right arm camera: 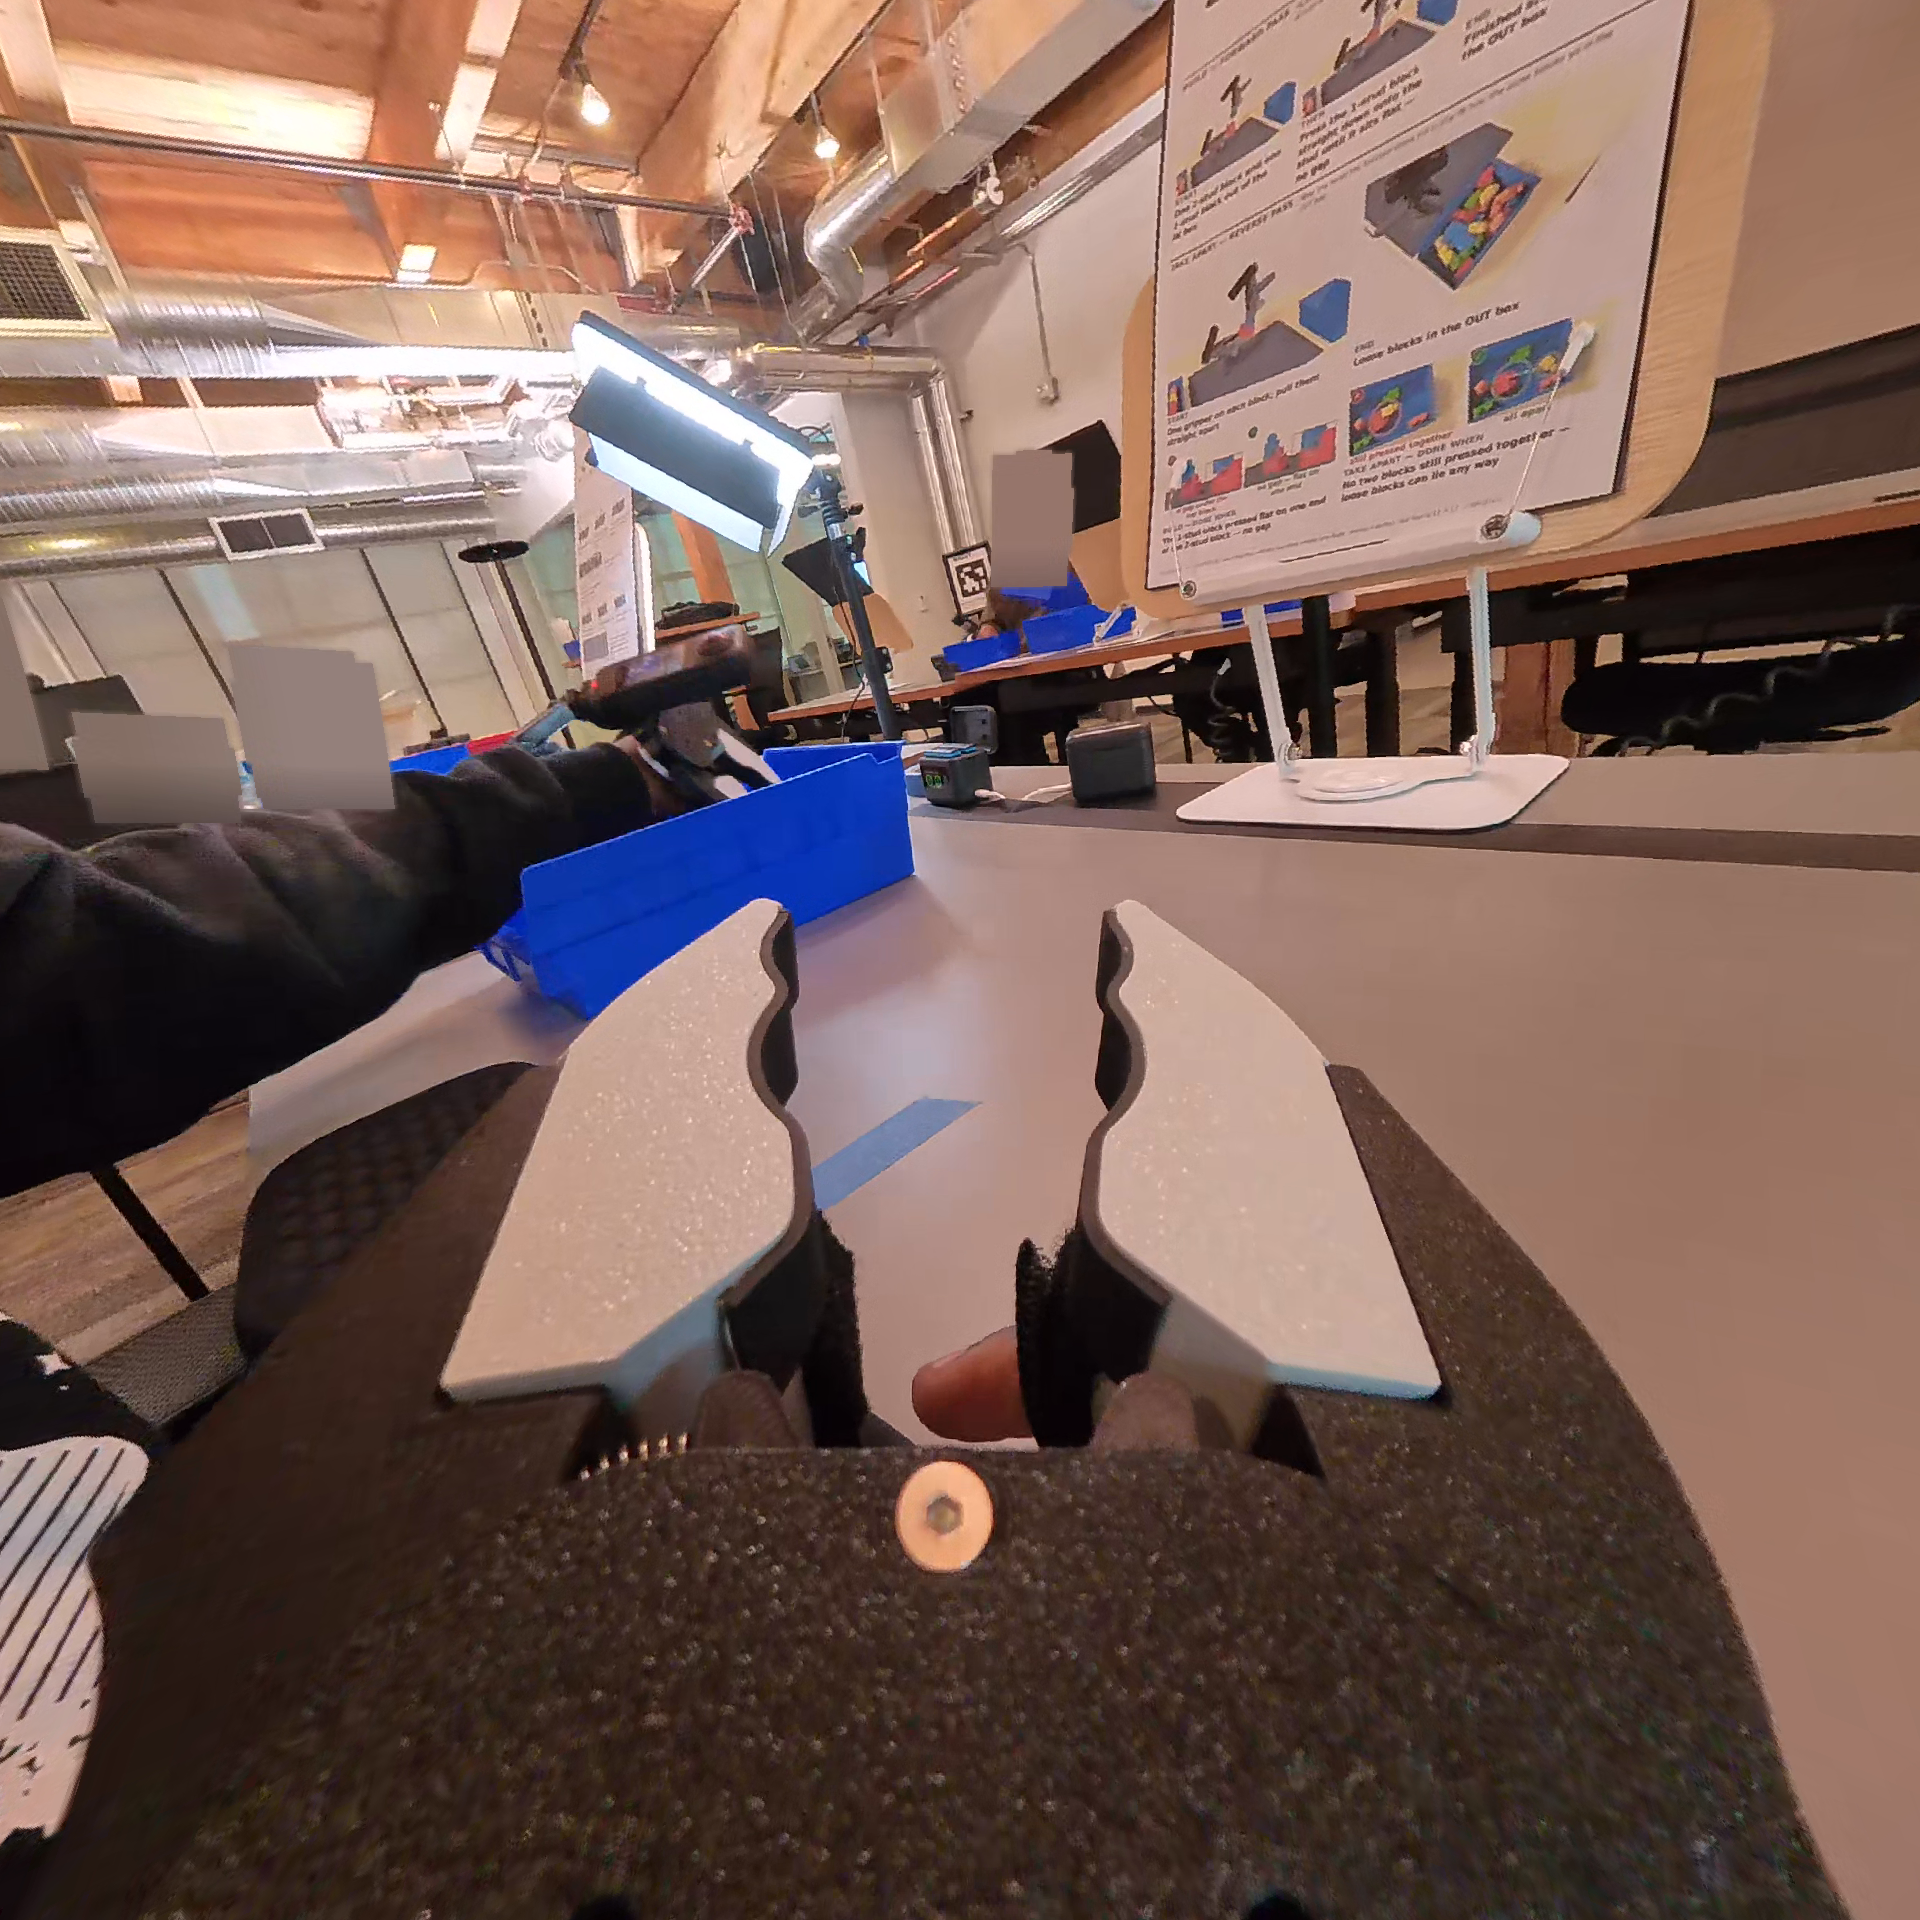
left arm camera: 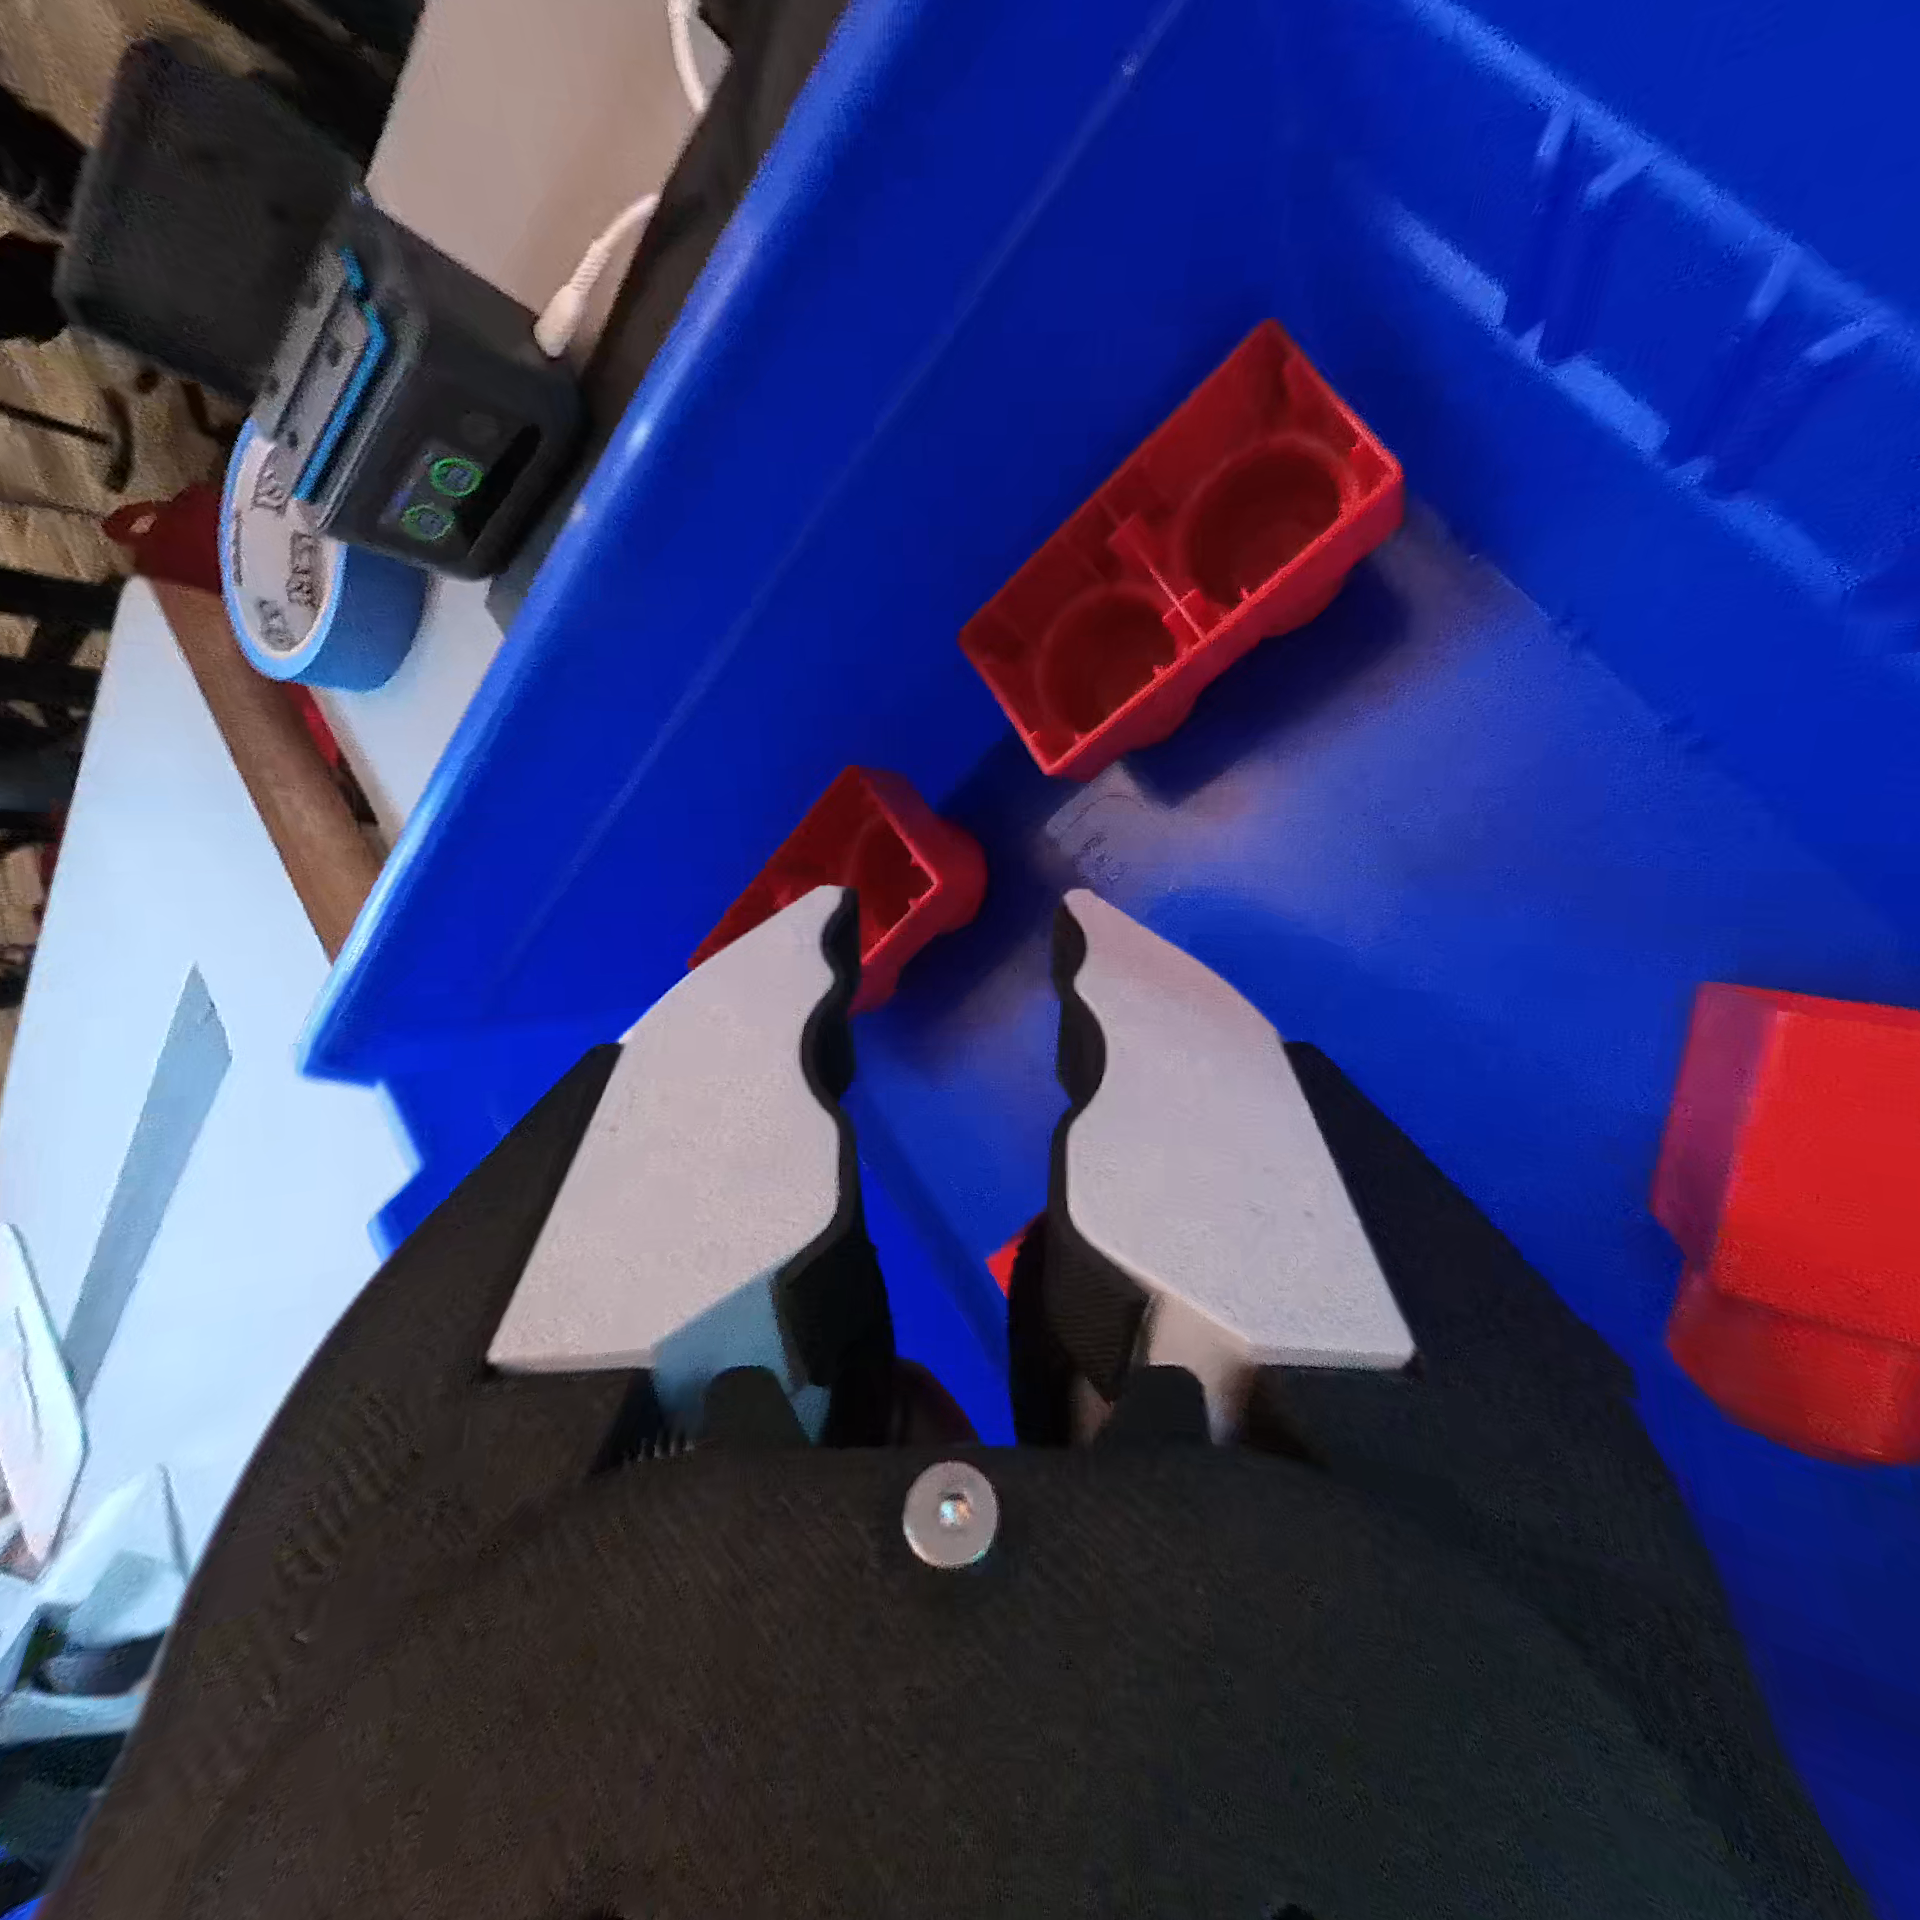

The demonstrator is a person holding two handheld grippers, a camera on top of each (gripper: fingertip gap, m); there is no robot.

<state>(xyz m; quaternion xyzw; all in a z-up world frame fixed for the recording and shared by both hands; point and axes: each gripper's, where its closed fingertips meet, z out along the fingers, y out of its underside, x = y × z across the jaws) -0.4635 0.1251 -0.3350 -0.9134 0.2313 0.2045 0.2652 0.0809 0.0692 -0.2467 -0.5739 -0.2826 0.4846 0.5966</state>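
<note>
Glossy plastic bin (left arm camera: 1351, 156), red plastic bricks (left arm camera: 1174, 561); matt grey table (right arm camera: 1455, 1039)

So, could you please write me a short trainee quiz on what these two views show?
1. True or false: the left tool grips a red block.
2. Which colour is the bin? A green, B blue, C grey.
3. Fill in: the right tool hangs open over the bare grey ____.

Key: 1 false, it is open, beside a small red block. 2 B. 3 table.
</note>
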